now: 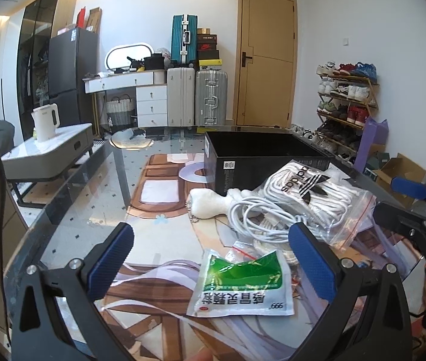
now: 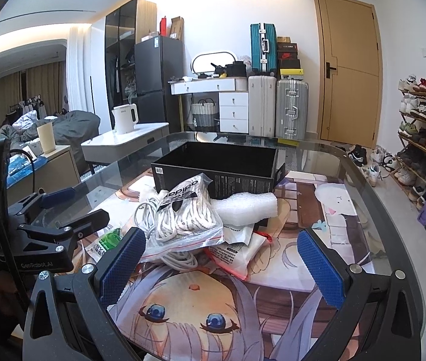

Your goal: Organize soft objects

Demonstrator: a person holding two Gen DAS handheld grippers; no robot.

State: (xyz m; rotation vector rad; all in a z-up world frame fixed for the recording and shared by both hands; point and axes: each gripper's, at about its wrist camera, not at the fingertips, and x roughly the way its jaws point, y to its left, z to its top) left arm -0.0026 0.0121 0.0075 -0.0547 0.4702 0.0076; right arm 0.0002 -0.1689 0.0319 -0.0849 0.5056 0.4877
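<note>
A pile of soft items lies on the glass table in front of an open black box point(image 1: 261, 156) point(image 2: 222, 165). It holds a clear zip bag of white adidas laces point(image 1: 312, 198) point(image 2: 188, 210), a coiled white cable point(image 1: 252, 219) point(image 2: 179, 258), a small white plush point(image 1: 209, 204), a white foam piece point(image 2: 246, 207) and a green-and-white medicine sachet point(image 1: 243, 285) point(image 2: 104, 243). My left gripper point(image 1: 213, 261) is open, empty, just above the sachet. My right gripper point(image 2: 222, 261) is open, empty, near the pile's front. Each gripper shows in the other's view: the right one point(image 1: 408, 210), the left one point(image 2: 74, 207).
An anime-print mat point(image 2: 182, 310) covers the table. More white sachets point(image 2: 237, 252) lie under the pile. A side table with a white kettle point(image 1: 46, 121) stands at the left. Suitcases, a door and a shoe rack point(image 1: 345, 102) are behind the table.
</note>
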